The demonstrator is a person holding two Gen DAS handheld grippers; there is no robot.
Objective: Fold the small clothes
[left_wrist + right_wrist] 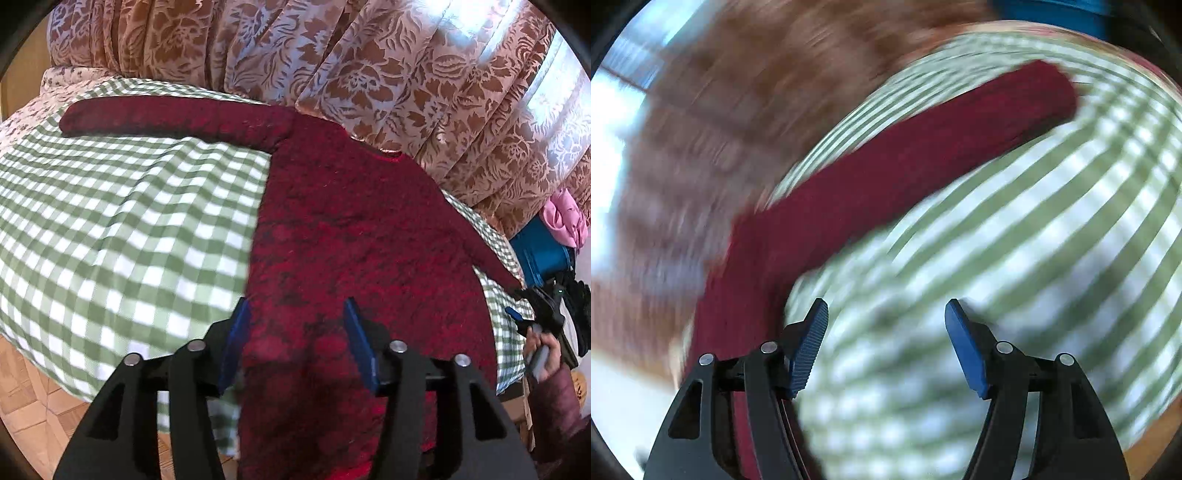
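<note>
Left wrist: fingers (295, 306) apart over sweater (351, 229) | right fingers (886, 306) apart, seemingly empty

Floral curtains (406, 74) (backlit) behind gingham-covered bed (110, 221).

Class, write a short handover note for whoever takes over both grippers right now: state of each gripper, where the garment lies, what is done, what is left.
Left gripper: open, hovering over the lower body of the red sweater, nothing pinched.
Right gripper: open, empty, over the checked cloth beside the right sleeve; this view is blurred.
Sweater: spread flat on the green-checked cloth, neck toward the curtain, left sleeve stretched straight out sideways.
Done: garment laid out flat.
Left: no fold shows yet; probably sleeves inward first, then the body.
</note>
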